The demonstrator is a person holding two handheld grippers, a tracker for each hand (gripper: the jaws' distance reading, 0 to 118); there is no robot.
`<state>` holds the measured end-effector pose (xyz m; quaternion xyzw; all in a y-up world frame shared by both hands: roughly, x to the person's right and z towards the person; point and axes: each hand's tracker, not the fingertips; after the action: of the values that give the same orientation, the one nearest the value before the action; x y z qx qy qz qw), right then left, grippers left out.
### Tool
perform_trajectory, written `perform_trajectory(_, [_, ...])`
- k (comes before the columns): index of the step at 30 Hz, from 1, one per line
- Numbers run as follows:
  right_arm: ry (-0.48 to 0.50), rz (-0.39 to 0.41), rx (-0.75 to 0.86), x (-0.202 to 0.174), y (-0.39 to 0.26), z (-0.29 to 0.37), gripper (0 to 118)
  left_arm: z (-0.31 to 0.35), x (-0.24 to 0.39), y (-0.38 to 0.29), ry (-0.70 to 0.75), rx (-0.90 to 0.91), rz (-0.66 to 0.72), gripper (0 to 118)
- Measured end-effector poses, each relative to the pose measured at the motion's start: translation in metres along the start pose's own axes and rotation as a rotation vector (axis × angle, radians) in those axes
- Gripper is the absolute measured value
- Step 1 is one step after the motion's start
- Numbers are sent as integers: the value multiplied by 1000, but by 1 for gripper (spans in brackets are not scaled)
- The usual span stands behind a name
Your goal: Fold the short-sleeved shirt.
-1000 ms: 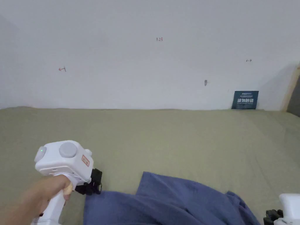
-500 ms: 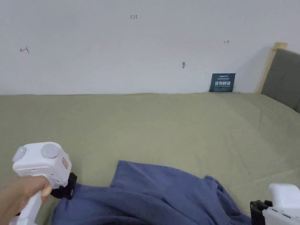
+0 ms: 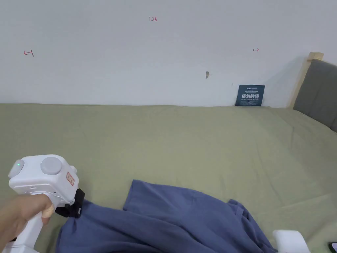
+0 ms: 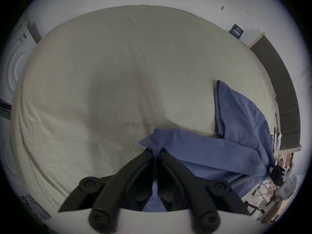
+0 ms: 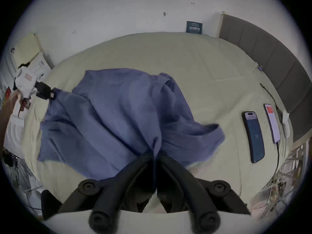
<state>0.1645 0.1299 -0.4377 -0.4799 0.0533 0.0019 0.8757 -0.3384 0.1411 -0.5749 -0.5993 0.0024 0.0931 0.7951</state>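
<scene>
In the head view, we hold the left gripper (image 3: 73, 207) at about eight o'clock, its black jaws closed on the left edge of the blue short-sleeved shirt (image 3: 171, 220). The shirt lies rumpled across the olive bed sheet (image 3: 184, 141) at six o'clock, one flap folded up toward the wall. A white housing corner of the right gripper (image 3: 291, 241) peeks in at five o'clock; here we cannot tell how its jaws stand. A dark sign (image 3: 250, 95) leans on the wall at two o'clock.

In the left gripper view, our jaws meet with a bunched corner of the shirt (image 4: 202, 146) pinched between them, the fabric stretching away toward three o'clock over the bed sheet (image 4: 101, 85).

In the right gripper view, the right gripper (image 5: 154, 155) has its jaws pressed together on a gathered fold of the shirt (image 5: 118, 112), which spreads toward eleven o'clock, where the left gripper (image 5: 51, 93) grips its far edge. Two phones (image 5: 253, 136) lie on the sheet at three o'clock.
</scene>
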Motion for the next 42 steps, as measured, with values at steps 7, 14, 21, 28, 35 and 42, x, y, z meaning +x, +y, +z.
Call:
perform_trajectory(7, [24,-18,105,2,14,26,3,27,-7,-7,-40,97,15,3])
perform_trajectory(14, [79,-14,251,-2,65,62,3,118,-12,-3,-56,308,-24,3])
perform_trajectory(21, [107,53,355,-22,145,89,3,209,-29,5,-52,485,-4,3])
perform_trajectory(28, [104,113,435,-45,216,110,3,278,-37,17,4,616,9,3])
perform_trajectory(35, [120,112,522,-63,308,134,3,317,-49,43,32,668,54,3])
perform_trajectory(42, [102,112,526,-75,337,124,3,315,-44,46,19,683,115,3])
